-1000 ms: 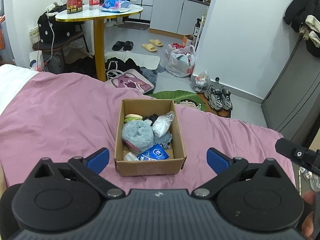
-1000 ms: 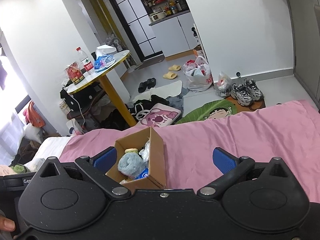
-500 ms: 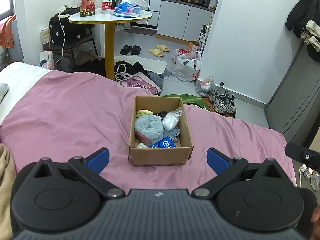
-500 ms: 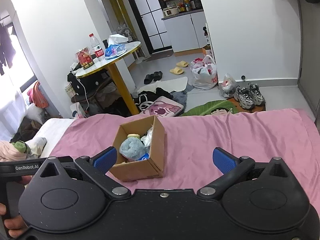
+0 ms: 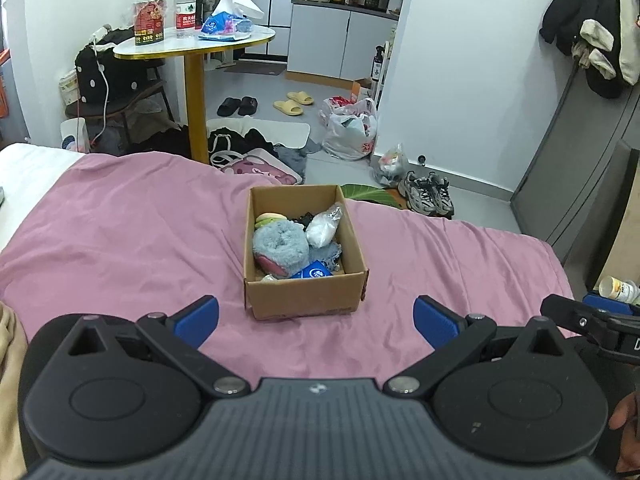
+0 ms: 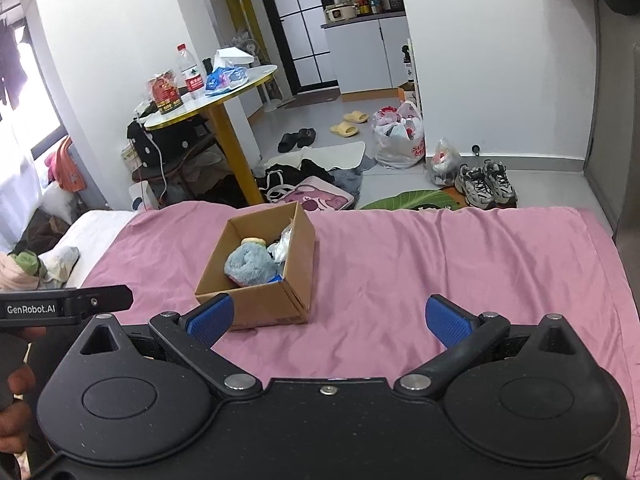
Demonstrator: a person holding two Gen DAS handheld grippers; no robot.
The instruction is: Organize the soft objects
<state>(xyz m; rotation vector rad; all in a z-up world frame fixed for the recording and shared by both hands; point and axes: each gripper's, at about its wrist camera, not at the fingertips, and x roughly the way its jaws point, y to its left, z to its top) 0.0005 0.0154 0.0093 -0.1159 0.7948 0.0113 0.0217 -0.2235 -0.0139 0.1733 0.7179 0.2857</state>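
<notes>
A small cardboard box (image 5: 304, 298) (image 6: 260, 304) stands on the pink bedspread (image 5: 120, 232) (image 6: 440, 256). Inside lie a fluffy grey-blue slipper (image 5: 280, 246) (image 6: 250, 262), a white bagged item (image 5: 322, 230) (image 6: 282, 246), a blue packet (image 5: 312, 273), a yellow-green pad (image 5: 266, 219) and something black. My left gripper (image 5: 316, 320) is open, held back from the box's near wall with nothing between its fingers. My right gripper (image 6: 326, 318) is also open and empty, to the right of the box; its left fingertip (image 6: 210, 318) overlaps the box's near corner in view.
Beyond the bed are a round yellow-legged table (image 5: 196, 40) with a bottle and tissues, bags and clothes on the floor (image 5: 256, 160), slippers, sneakers (image 5: 428, 196) and a grey cabinet (image 5: 580, 168). A white pillow and clothes (image 6: 48, 260) lie at the bed's left. A person's hand holds each gripper.
Both grippers have pulled back and risen, so the box looks smaller and farther off. Both stay open and empty. The box and its contents have not moved.
</notes>
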